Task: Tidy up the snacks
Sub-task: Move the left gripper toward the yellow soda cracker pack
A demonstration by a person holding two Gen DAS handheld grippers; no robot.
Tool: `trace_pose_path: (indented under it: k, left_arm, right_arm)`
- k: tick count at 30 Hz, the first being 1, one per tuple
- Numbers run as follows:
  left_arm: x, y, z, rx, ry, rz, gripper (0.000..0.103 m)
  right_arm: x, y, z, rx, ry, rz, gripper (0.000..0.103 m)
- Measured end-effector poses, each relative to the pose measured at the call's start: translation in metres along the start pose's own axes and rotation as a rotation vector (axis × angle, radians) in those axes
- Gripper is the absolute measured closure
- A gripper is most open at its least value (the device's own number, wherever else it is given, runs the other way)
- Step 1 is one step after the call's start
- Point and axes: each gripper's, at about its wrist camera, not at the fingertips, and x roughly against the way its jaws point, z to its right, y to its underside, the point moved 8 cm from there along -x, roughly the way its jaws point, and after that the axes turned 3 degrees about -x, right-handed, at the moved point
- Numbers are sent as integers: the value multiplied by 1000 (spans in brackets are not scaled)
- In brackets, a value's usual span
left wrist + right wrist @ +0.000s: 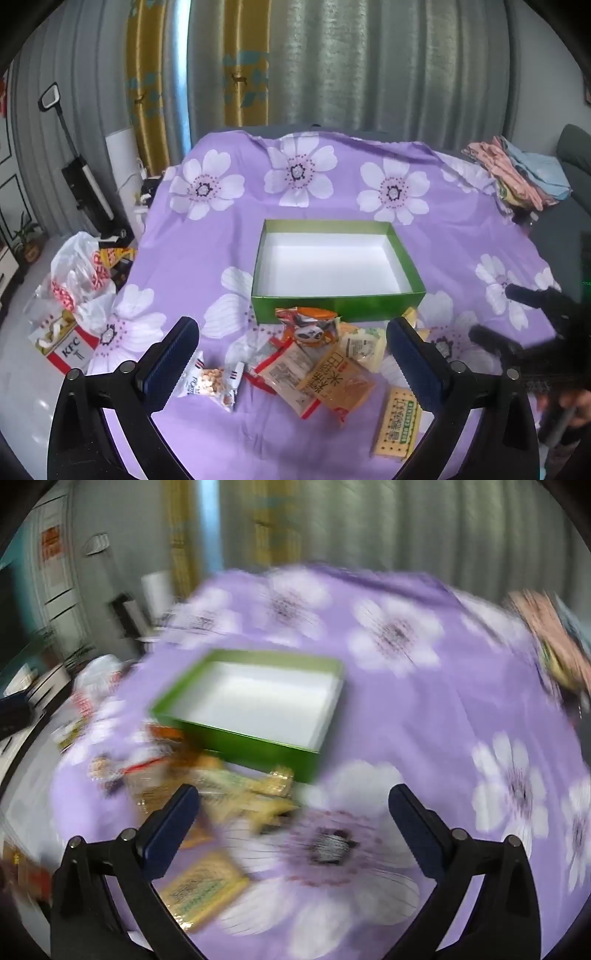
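An open green box with a bare white inside sits mid-table on the purple flowered cloth. A loose pile of snacks lies in front of it: a panda packet, a peanut packet, an orange rice-cracker packet and a yellow-green cracker packet. My left gripper hovers above the pile, open and holding nothing. In the blurred right wrist view my right gripper is open over the cloth. The green box lies ahead-left of it and a cracker packet low left. The right gripper also shows at the left view's right edge.
Off the table's left edge are a KFC box and a white plastic bag. An upright vacuum cleaner stands further back. Folded clothes are stacked at the far right corner. Curtains hang behind the table.
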Motion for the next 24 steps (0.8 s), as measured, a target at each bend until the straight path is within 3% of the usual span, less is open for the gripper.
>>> trace_pose_path:
  k: [6,11,24]
  left_arm:
    - [7,-9,5,-25,-18,30,2]
    - [16,-3,-3,-29,-19,44,2]
    - [17,9,11,-61,12,-10,2]
  right_arm:
    - [35,-19,-59,107,-80,60,0]
    - [43,-24,-71,121,-86,82,0]
    - [52,-15,-69,99,-58,78,0]
